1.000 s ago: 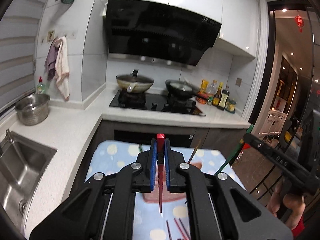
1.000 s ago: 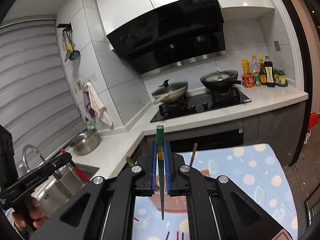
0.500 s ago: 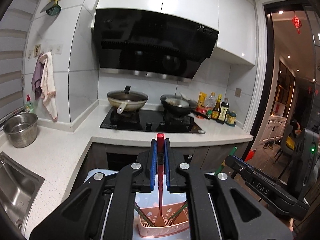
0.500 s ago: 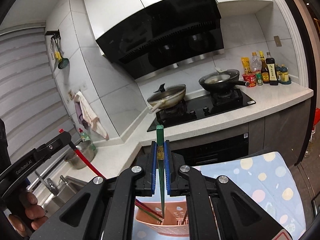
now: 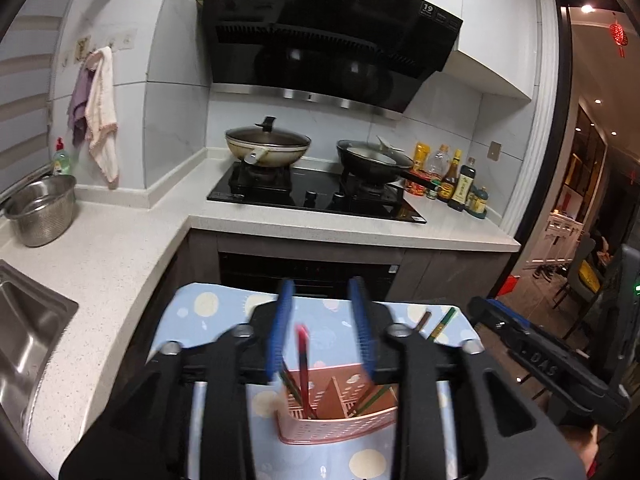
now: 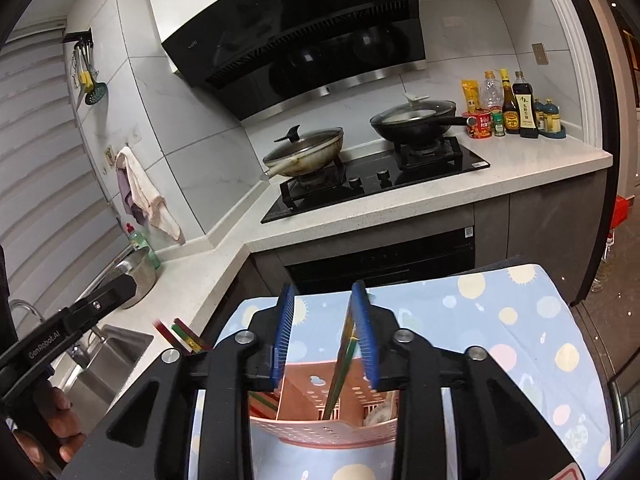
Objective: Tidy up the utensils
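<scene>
Pink basket [image 5: 336, 426] on the blue spotted cloth [image 5: 208, 312], left tool [image 5: 324, 328] opening, red chopstick [image 5: 303, 364] loose between its pads, right tool [image 6: 324, 332] opening, green chopstick [image 6: 340, 376] leaning into the basket [image 6: 320, 428]

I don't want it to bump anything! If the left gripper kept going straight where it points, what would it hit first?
Probably the pink basket just below the left gripper. Its fingers are opening, with a red chopstick standing loose between them. Depth is hard to judge.
</scene>
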{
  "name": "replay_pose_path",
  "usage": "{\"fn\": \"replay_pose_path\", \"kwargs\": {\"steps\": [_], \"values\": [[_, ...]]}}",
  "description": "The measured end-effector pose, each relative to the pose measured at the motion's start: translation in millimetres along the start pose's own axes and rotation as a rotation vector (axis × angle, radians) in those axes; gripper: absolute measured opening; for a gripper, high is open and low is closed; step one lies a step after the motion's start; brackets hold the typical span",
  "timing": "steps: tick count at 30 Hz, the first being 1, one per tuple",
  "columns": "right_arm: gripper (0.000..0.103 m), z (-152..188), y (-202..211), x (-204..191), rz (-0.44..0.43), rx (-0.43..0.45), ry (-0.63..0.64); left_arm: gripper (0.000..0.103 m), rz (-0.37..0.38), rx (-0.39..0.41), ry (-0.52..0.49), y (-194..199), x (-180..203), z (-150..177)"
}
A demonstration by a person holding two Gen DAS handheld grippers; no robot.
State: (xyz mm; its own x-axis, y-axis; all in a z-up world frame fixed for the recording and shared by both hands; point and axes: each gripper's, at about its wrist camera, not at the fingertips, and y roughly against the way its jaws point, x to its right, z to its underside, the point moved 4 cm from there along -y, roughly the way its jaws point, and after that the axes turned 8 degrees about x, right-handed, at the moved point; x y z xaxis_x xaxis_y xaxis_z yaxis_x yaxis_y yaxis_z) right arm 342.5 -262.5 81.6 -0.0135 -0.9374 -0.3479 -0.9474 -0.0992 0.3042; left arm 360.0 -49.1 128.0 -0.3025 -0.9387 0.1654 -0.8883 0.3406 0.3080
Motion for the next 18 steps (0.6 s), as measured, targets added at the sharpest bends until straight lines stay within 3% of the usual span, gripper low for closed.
{"fn": "replay_pose_path", "kwargs": {"steps": [2,10,18], "values": [[0.032,-2.0,7.9,-0.1,-0.001,0.012,0.004,0.044,-0.015,0.012,-0.003,7.5,-0.2,-0.1],[0.032,9.2,42.8,-7.6,-0.013,-0.008,0.044,0.045,-0.032,-0.004,-0.022,38.5,-1.5,11.8],[0.034,63.8,94.7,-7.3,0.020,-0.076,0.092,0.045,-0.047,-0.089,-0.015,77.8,-4.6,64.2]]}}
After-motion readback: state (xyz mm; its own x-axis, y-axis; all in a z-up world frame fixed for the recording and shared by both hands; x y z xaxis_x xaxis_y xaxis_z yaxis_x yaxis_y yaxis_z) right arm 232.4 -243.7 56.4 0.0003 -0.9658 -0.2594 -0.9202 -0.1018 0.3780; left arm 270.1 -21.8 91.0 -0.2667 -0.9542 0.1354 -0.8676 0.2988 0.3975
